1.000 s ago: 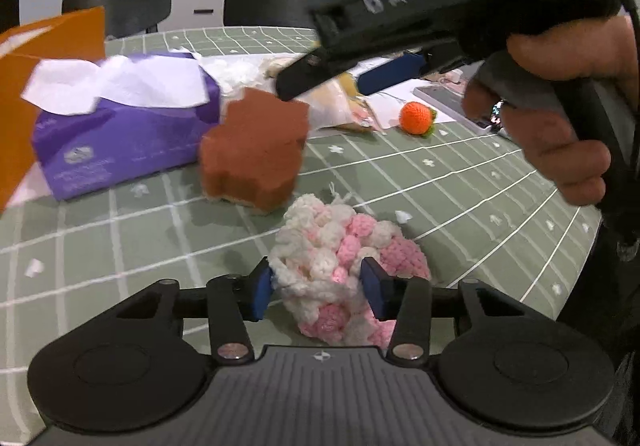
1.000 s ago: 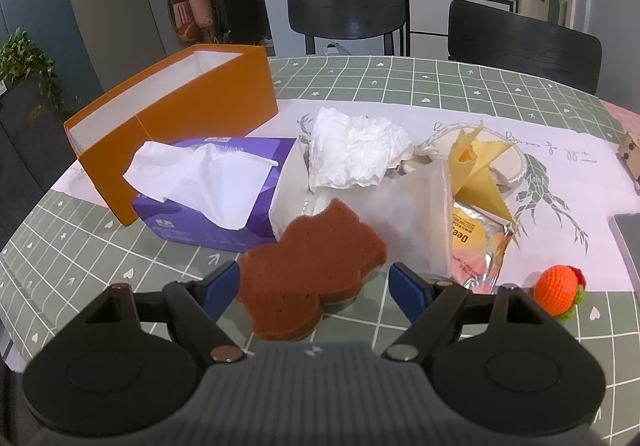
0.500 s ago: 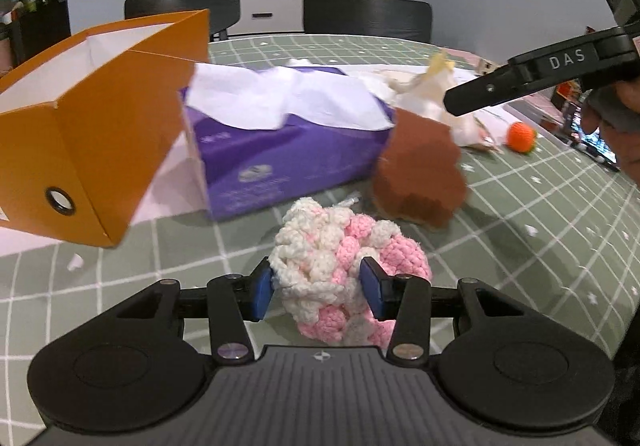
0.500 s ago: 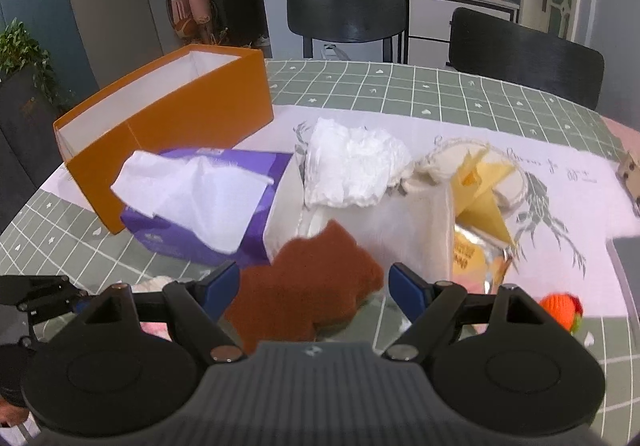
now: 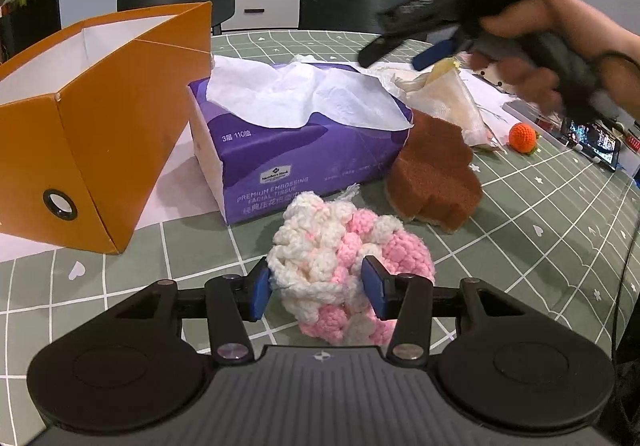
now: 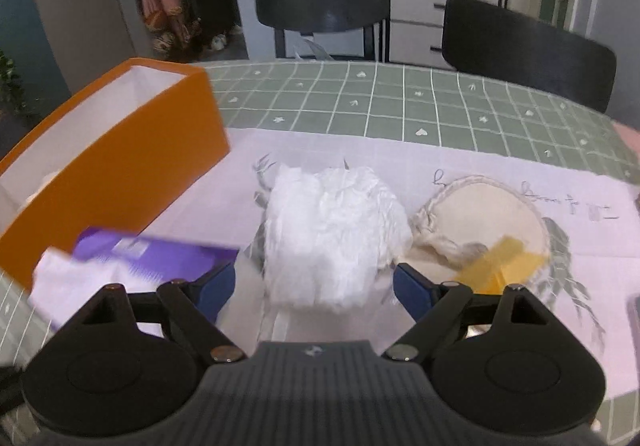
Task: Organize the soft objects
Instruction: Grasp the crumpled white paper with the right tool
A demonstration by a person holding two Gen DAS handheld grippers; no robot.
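Note:
My left gripper [image 5: 316,286] holds a pink and white crochet piece [image 5: 352,246] just above the green checked table; its jaws are opening, the pads still touching the yarn. Ahead stand an open orange box [image 5: 100,125] and a purple tissue box [image 5: 300,149], with a brown sponge [image 5: 436,177] to the right. My right gripper [image 6: 316,282] hovers with its jaws opening around a crumpled white wad [image 6: 332,238], the pads clear of it. That gripper [image 5: 396,57] also shows in the left wrist view, held by a hand.
A small orange crochet ball [image 5: 522,135] and a phone [image 5: 592,145] lie at the right. A cream round pad [image 6: 480,213] with a yellow scrap [image 6: 500,266] sits on a white printed sheet. The orange box [image 6: 120,173] is left of the wad. Two black chairs [image 6: 320,1] stand behind.
My right gripper left the brown sponge and moved forward over the white wad. My left gripper carried the crochet piece leftward until the orange box came into view, then held still.

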